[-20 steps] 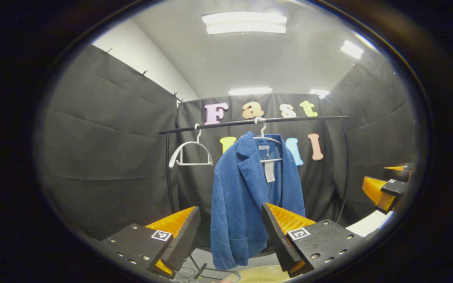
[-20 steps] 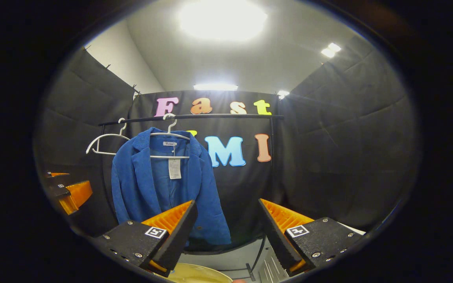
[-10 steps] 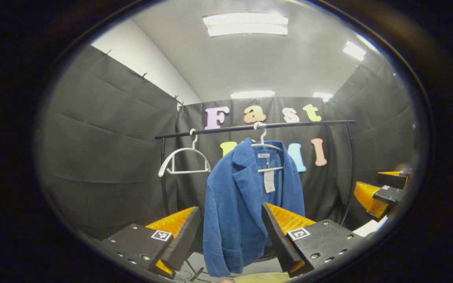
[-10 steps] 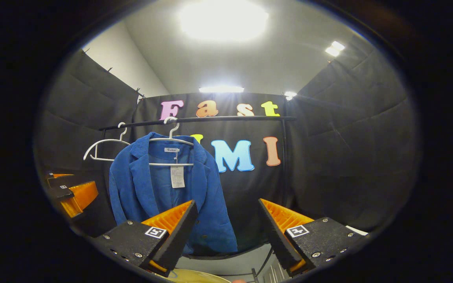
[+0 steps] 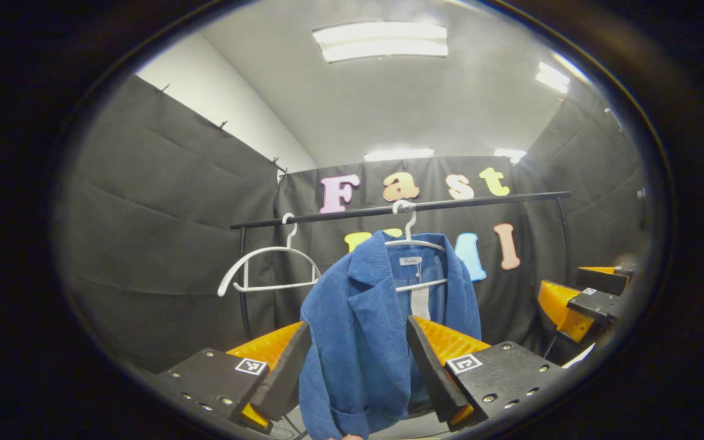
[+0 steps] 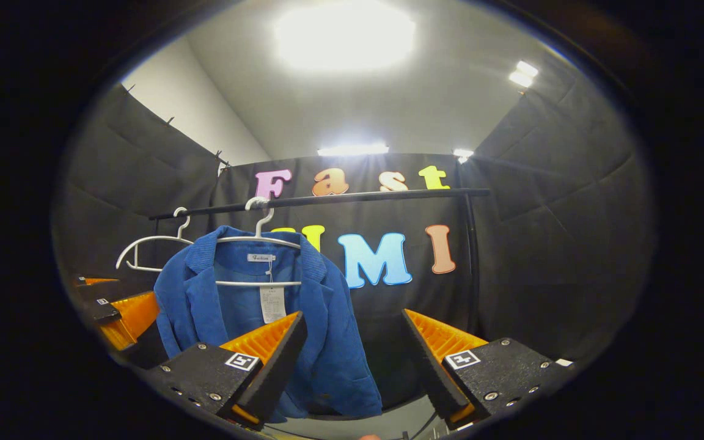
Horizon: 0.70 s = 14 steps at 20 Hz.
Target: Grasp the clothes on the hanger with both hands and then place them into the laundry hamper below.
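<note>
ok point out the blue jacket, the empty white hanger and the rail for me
blue jacket [image 5: 364, 342]: left gripper view, front panel below the lapel
empty white hanger [image 5: 266, 256]: left gripper view, curved top arm
rail [image 6: 358, 197]: right gripper view, middle of the bar

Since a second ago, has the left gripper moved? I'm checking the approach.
Yes. In the left gripper view the blue jacket and the rail loom larger and the jacket now sits between the open jaws: the left gripper has advanced toward it.

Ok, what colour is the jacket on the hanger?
The jacket is blue with a ribbed, corduroy-like texture, clearest in the left gripper view.
</note>
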### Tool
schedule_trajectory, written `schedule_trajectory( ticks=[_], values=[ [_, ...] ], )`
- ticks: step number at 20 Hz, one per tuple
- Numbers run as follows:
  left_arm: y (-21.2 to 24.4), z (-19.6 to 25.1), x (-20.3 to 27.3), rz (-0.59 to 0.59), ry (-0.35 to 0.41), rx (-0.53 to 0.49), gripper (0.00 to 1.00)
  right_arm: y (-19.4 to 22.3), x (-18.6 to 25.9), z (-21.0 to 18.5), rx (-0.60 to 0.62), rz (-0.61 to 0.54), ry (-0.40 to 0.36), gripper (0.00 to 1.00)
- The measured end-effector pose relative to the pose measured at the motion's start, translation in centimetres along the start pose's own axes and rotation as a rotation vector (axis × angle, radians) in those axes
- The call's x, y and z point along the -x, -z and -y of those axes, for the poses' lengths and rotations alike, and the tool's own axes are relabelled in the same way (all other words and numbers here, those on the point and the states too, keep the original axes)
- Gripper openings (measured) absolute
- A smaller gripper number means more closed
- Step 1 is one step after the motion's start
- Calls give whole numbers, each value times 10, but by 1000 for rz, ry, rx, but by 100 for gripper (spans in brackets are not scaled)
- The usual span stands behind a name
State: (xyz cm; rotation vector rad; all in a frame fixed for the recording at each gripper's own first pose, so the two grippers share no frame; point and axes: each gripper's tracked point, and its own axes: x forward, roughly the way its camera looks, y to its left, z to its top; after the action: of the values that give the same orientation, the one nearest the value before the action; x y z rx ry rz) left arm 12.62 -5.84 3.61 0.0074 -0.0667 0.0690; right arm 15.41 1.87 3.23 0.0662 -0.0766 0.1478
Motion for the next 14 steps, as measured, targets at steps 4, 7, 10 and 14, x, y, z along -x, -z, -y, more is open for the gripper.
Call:
schedule_trajectory(
  ticks=[4, 7, 10, 14],
  values=[
    [0, 10, -29, 15, -24, -15, 90, 0, -41, -7, -19, 21, -55, 94],
    [4, 17, -50, 12, -42, -18, 90, 3, -67, -13, -42, 25, -89, 94],
    [10, 23, -69, 8, -62, -14, 90, 9, -92, -16, -50, 23, -119, 94],
    [23, 28, -92, -9, -97, -39, 91, 24, -122, -22, -65, 4, -159, 94]
  ],
)
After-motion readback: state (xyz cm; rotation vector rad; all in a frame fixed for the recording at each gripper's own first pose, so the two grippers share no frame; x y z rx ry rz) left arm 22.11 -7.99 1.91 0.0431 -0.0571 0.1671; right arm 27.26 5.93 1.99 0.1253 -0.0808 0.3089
